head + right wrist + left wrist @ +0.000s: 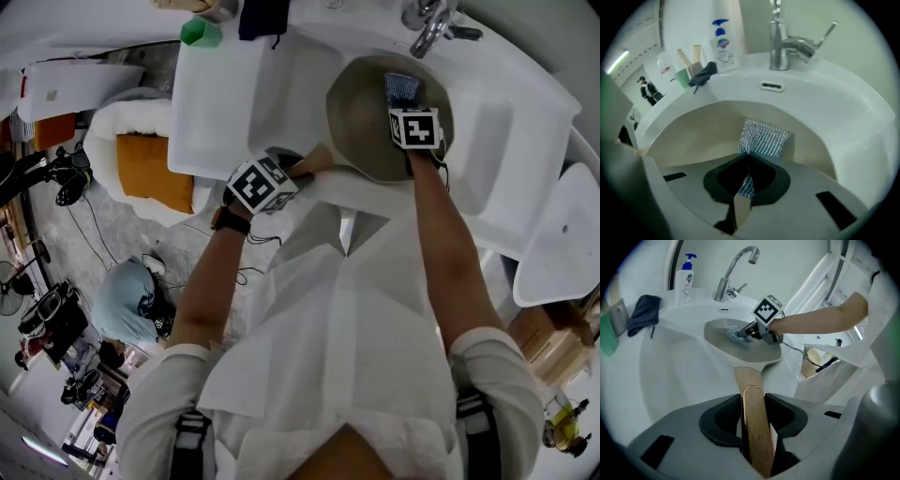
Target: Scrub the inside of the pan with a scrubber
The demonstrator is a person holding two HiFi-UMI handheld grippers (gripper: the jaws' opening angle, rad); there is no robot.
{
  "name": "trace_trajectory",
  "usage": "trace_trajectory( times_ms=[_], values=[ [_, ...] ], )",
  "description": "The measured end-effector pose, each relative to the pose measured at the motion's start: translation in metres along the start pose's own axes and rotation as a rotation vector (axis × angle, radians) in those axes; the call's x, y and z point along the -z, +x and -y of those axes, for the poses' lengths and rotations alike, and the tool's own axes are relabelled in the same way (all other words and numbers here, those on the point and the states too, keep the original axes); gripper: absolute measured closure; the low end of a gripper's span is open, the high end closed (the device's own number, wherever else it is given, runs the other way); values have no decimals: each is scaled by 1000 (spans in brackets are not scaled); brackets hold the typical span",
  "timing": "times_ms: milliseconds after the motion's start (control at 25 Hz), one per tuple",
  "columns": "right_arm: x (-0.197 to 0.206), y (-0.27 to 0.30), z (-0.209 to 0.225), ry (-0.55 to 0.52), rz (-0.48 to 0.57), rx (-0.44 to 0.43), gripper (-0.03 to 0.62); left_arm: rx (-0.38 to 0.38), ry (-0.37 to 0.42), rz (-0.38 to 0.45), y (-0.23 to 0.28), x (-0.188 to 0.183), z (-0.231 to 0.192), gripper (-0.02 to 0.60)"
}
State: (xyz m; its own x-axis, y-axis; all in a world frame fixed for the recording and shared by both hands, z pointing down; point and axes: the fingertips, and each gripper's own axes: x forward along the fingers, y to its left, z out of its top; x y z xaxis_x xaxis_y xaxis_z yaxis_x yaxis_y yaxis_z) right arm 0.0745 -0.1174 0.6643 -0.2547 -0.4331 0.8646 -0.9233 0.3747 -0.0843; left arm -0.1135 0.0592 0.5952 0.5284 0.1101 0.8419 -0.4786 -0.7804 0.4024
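A beige pan [361, 117] rests tilted in the white sink [506, 141], its wooden handle [752, 413] toward me. My left gripper [753, 420] is shut on that handle and shows in the head view under its marker cube [261, 185]. Inside the pan lies a silvery mesh scrubber [763, 138], also seen as the scrubber [402, 87] and the scrubber [732, 333]. My right gripper [746, 174] is shut on the scrubber's near edge, over the pan [693, 136] interior. The right gripper [746, 333] reaches in from the right in the left gripper view.
A chrome tap [433, 23] stands behind the basin. A soap pump bottle [685, 280] and a dark cloth [643, 314] sit on the sink ledge, with a green cup [201, 32] at the back. An orange cushion [155, 172] lies left of the sink.
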Motion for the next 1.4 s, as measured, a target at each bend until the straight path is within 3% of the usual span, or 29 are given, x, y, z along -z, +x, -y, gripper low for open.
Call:
trace_trajectory(
  times_ms=[160,400,520,760,1000,1160,1400],
  values=[
    [5,-8,37,222,33,60,582,1,0,1,0,0,-1,413],
    [2,25,39,383,23,25,580,9,-8,-4,1,0,-1,414],
    [-14,38,33,415,54,-21,580,13,-6,-3,2,0,-1,414],
    [-53,51,-11,301,93,-150,580,19,-5,-7,1,-1,0,413],
    [-57,43,-73,105,62,-323,580,15,-6,-10,1,0,-1,413],
    [-31,23,-124,-61,-56,-548,580,13,-6,-11,0,0,0,413],
    [42,-27,-154,-251,-362,-808,580,10,-14,-5,1,0,-1,414]
  ],
)
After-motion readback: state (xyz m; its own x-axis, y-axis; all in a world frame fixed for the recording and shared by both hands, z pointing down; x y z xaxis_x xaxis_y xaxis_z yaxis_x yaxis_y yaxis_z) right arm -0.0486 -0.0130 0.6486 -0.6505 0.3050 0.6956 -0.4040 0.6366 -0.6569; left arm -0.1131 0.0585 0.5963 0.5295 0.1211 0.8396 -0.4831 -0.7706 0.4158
